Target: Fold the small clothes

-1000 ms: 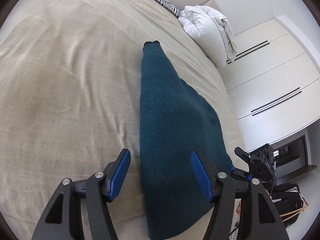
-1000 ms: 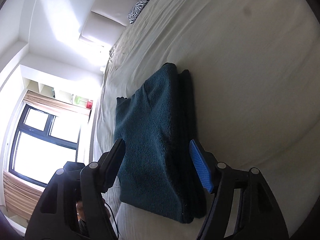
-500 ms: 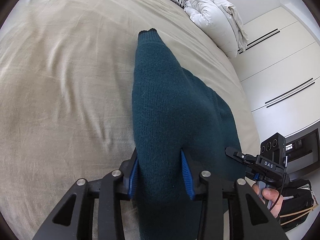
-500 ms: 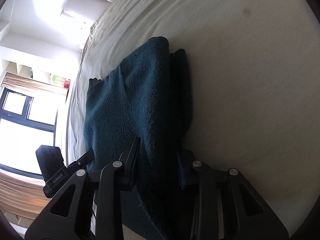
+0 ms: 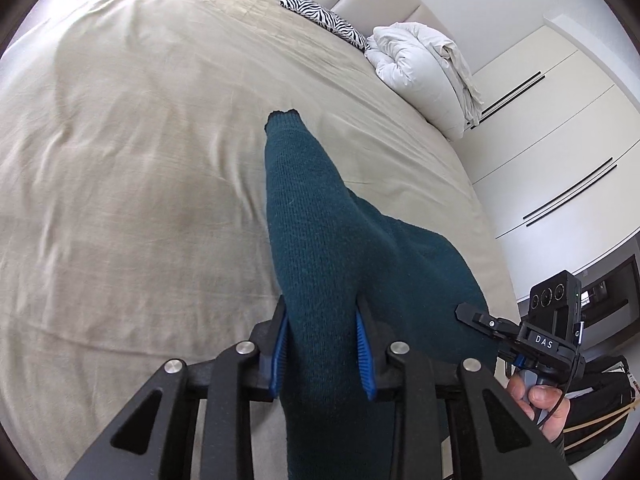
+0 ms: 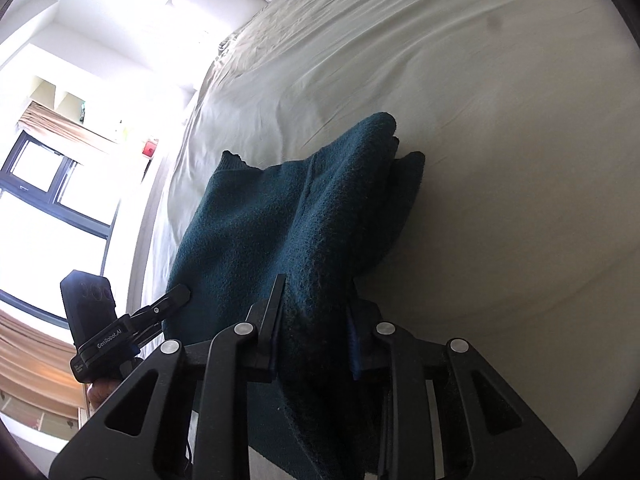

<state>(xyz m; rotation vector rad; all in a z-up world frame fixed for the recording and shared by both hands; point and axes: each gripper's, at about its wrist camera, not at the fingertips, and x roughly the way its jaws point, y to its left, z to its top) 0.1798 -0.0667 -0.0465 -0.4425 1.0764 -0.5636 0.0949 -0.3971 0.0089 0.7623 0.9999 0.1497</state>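
A dark teal sweater point(image 5: 332, 248), partly folded, lies on the near right part of a beige bed point(image 5: 140, 140), its sleeve cuff pointing toward the far end. Left gripper point(image 5: 322, 344): blue-padded fingers point(image 5: 280, 346) closed on a raised fold at the sweater's near left edge. Right gripper point(image 6: 312, 328): fingers clamped on the layered near right edge of the sweater point(image 6: 280, 220), which lifts off the sheet point(image 6: 500, 160). Far end of the bed: a zebra-print pillow point(image 5: 324, 20) and, to its right, a bundled white duvet point(image 5: 424, 64). Right of the bed: white wardrobe doors point(image 5: 560, 140). Left of the bed, in the right wrist view: a bright window point(image 6: 44, 200).
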